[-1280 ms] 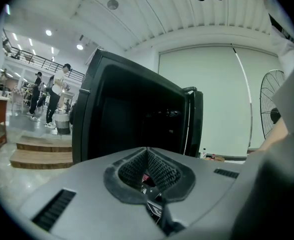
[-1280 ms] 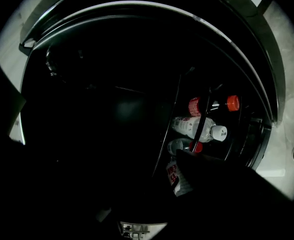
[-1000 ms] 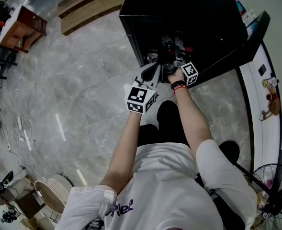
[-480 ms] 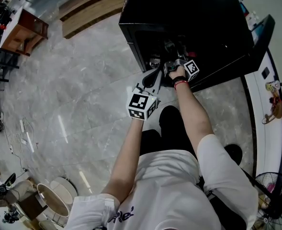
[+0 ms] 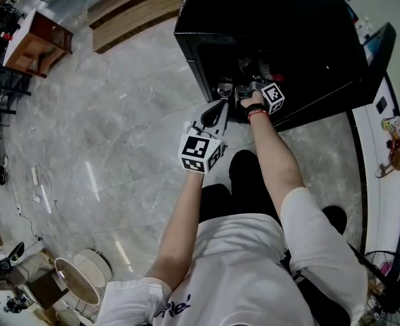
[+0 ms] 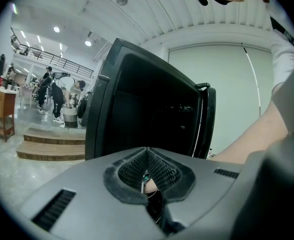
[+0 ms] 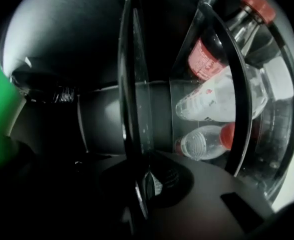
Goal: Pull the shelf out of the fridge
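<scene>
A small black fridge [image 5: 274, 19] stands on the floor with its door [image 5: 362, 73] swung open to the right. My right gripper [image 5: 244, 90] reaches inside it. In the right gripper view the glass shelf [image 7: 132, 109] runs edge-on between the jaws. My right gripper [image 7: 144, 184] is closing on the shelf, and its edge is pinched between the pads. Bottles [image 7: 211, 104] lie behind a clear curved wall to the right, one with a red cap [image 7: 221, 39]. My left gripper [image 5: 221, 105] hovers just outside the fridge opening, shut and empty; its view faces the fridge [image 6: 137, 109].
Wooden steps [image 5: 132, 12] lie behind the fridge and a wooden desk [image 5: 40, 39] stands far left. A fan [image 5: 390, 277] is at the lower right, round tubs [image 5: 77, 277] at the lower left. People [image 6: 52, 94] stand far off.
The right gripper has edged a little deeper into the fridge. The left gripper has drawn back slightly toward the body.
</scene>
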The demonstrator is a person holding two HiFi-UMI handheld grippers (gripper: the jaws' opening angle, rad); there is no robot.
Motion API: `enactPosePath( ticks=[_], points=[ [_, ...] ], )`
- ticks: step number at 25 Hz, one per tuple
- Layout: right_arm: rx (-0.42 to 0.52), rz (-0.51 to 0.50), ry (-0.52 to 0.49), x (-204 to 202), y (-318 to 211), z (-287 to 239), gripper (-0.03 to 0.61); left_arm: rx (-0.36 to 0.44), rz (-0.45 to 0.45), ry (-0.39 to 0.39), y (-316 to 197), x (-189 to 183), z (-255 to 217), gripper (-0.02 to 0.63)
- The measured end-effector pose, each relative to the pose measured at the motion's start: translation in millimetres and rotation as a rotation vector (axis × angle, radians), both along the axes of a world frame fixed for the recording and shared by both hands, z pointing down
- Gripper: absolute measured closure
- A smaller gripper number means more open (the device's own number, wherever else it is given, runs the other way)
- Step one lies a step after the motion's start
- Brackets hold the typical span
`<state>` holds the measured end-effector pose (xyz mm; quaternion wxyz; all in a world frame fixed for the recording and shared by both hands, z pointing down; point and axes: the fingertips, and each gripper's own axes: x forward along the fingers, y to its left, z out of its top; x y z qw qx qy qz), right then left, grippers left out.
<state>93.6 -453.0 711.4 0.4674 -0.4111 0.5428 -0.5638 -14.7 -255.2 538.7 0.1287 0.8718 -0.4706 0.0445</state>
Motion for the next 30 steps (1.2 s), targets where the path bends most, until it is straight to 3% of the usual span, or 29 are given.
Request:
enactPosePath(
  ticks=[8,30],
  points=[
    [-0.077,0.01,0.078,0,3,1,0.552,-0.013,-0.011,0.011,5,-4,0,0.597],
    [-0.108,0.045,0.064,-3,43,1,0.552,-0.027,-0.01,0.034,25,-13,-9,0.597]
  ],
)
